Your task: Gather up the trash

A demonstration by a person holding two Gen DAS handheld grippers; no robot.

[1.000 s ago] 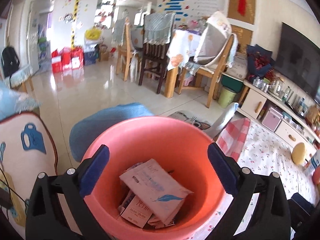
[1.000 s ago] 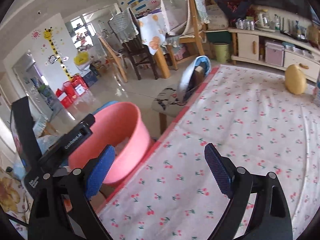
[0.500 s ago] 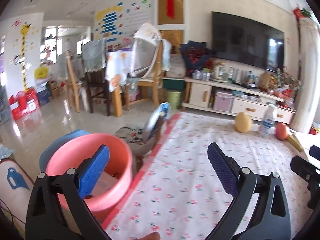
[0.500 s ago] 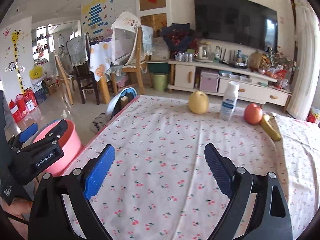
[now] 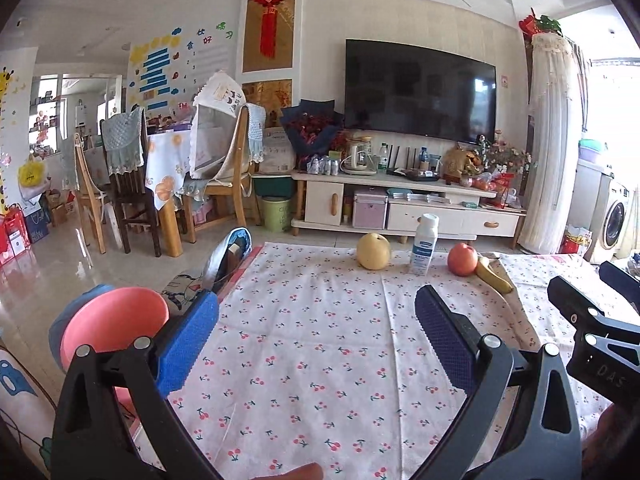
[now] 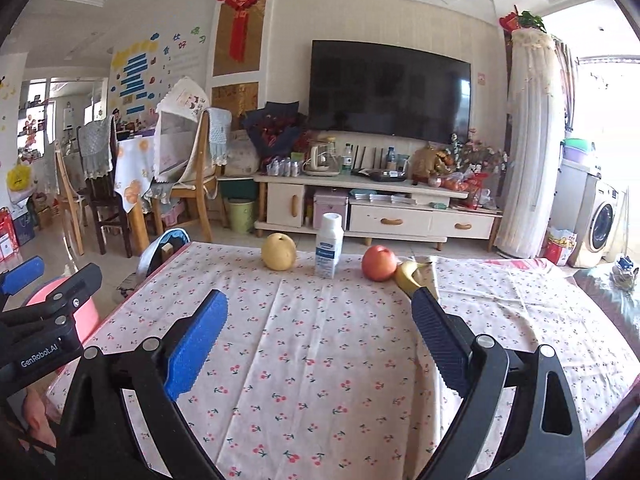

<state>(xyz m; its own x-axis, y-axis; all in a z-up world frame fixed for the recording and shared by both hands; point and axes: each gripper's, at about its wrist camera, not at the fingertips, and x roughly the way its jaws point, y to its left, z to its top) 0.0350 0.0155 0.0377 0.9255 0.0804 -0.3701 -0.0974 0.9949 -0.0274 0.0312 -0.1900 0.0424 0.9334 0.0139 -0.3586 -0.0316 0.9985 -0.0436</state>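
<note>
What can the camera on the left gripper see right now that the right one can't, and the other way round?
Only the left view shows the pink bin's open top and the right gripper's side. Only the right view shows the left gripper's side and a cushion at the far right. Both show the pear, white bottle, red fruit, banana and cherry-print tablecloth.

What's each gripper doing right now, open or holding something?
Left gripper: open, holding nothing.
Right gripper: open, holding nothing.

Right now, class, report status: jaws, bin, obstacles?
Left gripper, right gripper: jaws open, empty. Pink bin beside table. Nothing blocking.
</note>
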